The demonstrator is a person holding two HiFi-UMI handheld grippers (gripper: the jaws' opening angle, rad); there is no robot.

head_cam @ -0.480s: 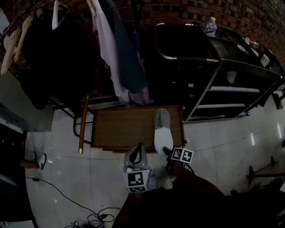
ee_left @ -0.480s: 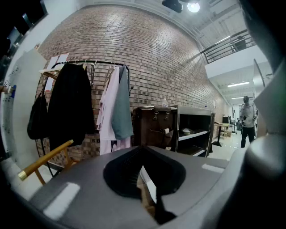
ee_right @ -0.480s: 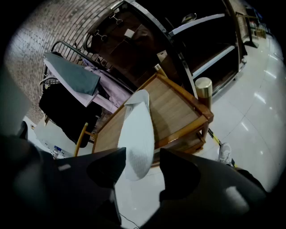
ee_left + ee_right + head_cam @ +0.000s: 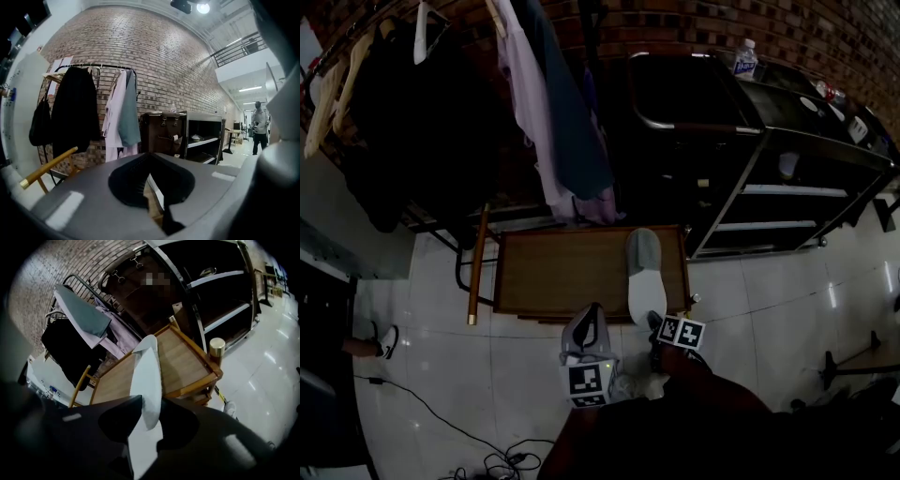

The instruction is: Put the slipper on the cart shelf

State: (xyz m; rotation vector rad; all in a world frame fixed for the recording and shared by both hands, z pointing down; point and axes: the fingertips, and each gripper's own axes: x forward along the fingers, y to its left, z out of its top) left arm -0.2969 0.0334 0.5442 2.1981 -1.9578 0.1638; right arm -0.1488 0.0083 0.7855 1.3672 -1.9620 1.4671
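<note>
A grey slipper (image 4: 645, 277) with a white sole (image 4: 146, 376) lies lengthwise along the right side of the low wooden cart shelf (image 4: 562, 272), its toe pointing away from me. My right gripper (image 4: 654, 323) is shut on its heel end. In the right gripper view the jaws (image 4: 151, 401) pinch the white sole on both sides, above the shelf's boards (image 4: 183, 362). My left gripper (image 4: 586, 323) hovers in front of the cart's near edge, left of the slipper. Its grey jaws (image 4: 150, 157) meet at the tips with nothing held.
A clothes rack with hanging garments (image 4: 553, 122) stands behind the cart. A dark shelving unit (image 4: 787, 178) is at the right, with a water bottle (image 4: 744, 56) on top. The cart's wooden handle (image 4: 475, 262) is at the left. Cables (image 4: 502, 459) lie on the tiled floor. A person (image 4: 258, 126) stands far off.
</note>
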